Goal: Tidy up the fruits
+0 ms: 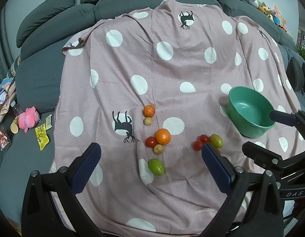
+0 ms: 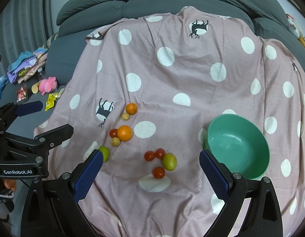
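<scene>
My left gripper [image 1: 150, 154] and right gripper [image 2: 151, 164] both hang wide open, holding nothing — fruits lie loose mid-blanket [image 2: 172, 90]: big orange [image 2: 124, 133], three tomatoes beside a green fruit [image 2: 169, 161]. Empty green bowl [image 2: 238, 146] sits toward the blanket's right edge.

The pink spotted blanket [image 2: 172, 90] is soft matt cloth, creased in places; the green bowl [image 2: 238, 148] looks like smooth, slightly glossy plastic; the tomatoes [image 2: 149, 155] shine, the oranges [image 2: 124, 133] have a dimpled sheen; the gripper pads [image 2: 89, 174] are blue, knurled rubber on matt black plastic; the sofa [image 1: 41, 79] wears ribbed grey fabric.
</scene>
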The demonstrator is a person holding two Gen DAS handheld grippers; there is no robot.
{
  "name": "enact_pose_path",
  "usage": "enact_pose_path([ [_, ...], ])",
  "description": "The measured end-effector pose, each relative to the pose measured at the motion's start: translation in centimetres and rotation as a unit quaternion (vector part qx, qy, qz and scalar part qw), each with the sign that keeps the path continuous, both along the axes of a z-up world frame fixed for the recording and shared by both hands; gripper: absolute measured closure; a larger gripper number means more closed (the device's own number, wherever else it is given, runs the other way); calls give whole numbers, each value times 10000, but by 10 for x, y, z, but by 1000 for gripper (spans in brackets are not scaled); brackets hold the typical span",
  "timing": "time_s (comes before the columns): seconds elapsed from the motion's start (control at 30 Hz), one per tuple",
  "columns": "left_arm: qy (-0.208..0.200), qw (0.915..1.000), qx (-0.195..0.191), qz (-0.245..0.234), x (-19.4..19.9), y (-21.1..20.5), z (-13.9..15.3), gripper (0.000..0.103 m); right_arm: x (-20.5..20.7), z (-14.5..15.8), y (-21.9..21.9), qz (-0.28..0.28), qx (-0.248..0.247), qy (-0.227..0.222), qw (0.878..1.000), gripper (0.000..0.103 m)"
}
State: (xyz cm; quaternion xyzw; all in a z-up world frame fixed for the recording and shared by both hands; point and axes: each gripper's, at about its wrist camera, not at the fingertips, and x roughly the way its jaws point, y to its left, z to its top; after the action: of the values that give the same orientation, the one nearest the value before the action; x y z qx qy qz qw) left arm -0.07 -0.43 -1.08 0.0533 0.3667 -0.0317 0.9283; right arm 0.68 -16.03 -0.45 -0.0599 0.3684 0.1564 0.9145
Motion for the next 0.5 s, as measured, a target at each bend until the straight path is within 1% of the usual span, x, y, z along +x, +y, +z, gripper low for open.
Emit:
enact_pose_path([
  [0.5, 20, 10000, -13, 2, 0, 0, -1, 1, 0, -1, 1, 6, -8, 13, 10000, 5],
])
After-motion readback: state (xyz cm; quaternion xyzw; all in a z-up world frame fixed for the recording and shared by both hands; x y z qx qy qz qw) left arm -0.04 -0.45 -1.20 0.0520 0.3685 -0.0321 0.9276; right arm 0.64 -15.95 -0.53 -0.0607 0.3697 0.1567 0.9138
